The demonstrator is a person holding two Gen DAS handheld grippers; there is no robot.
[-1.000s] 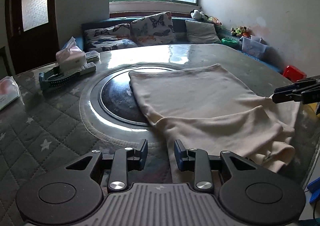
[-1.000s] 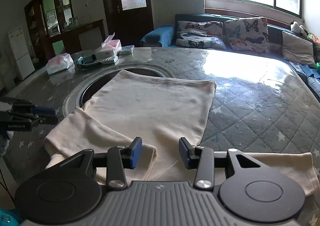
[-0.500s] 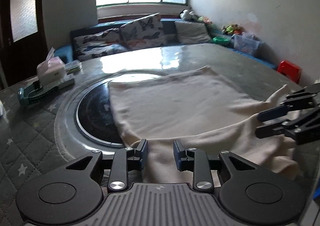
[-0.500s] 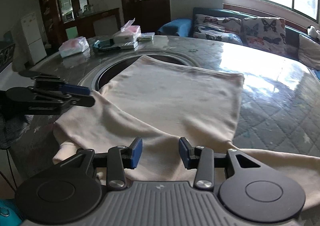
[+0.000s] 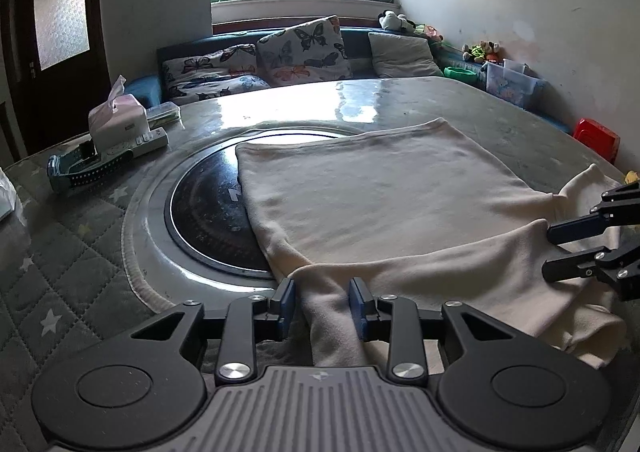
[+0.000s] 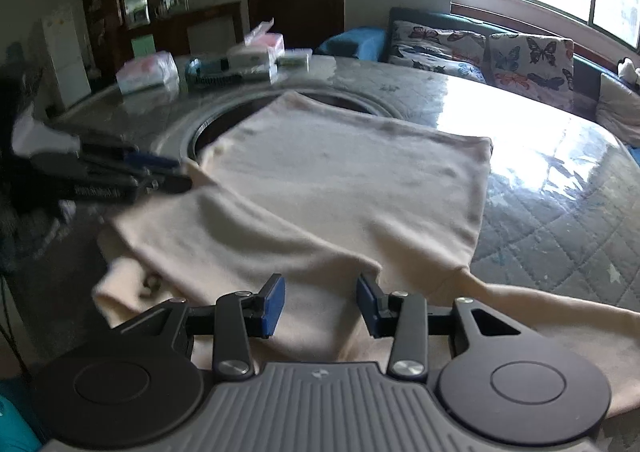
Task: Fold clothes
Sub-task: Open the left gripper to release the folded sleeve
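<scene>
Lying across the middle of the worktop (image 5: 400, 100), the cream garment (image 5: 380, 196) has its body spread flat over the dark round inset (image 5: 208, 220) and a sleeve folded across the near edge. At about 7 o'clock of the garment in the left wrist view, the left claw (image 5: 322, 302) straddles a ridge of that folded cloth; its jaws have just been opening a little, the cloth sits between them, and the pads do not look pressed on it. Over at 3 o'clock of the garment in the same view, the right claw (image 6: 320, 306) stands partly open above the near cloth, gripping nothing. From here the likely slip is a grab that takes only the top layer, or a bunched ridge, so the fold would drag crooked; the glossy worktop could also let the whole garment slide instead of creasing. A second sleeve (image 6: 560, 312) trails off to the right at the near edge and may pull the body askew if left hanging. Clutter sits at 10 o'clock, well apart from the garment: a tissue box (image 5: 114, 124), a remote (image 5: 140, 142) and a blue brush-like thing (image 5: 84, 170). Nothing lies on the cloth itself.
</scene>
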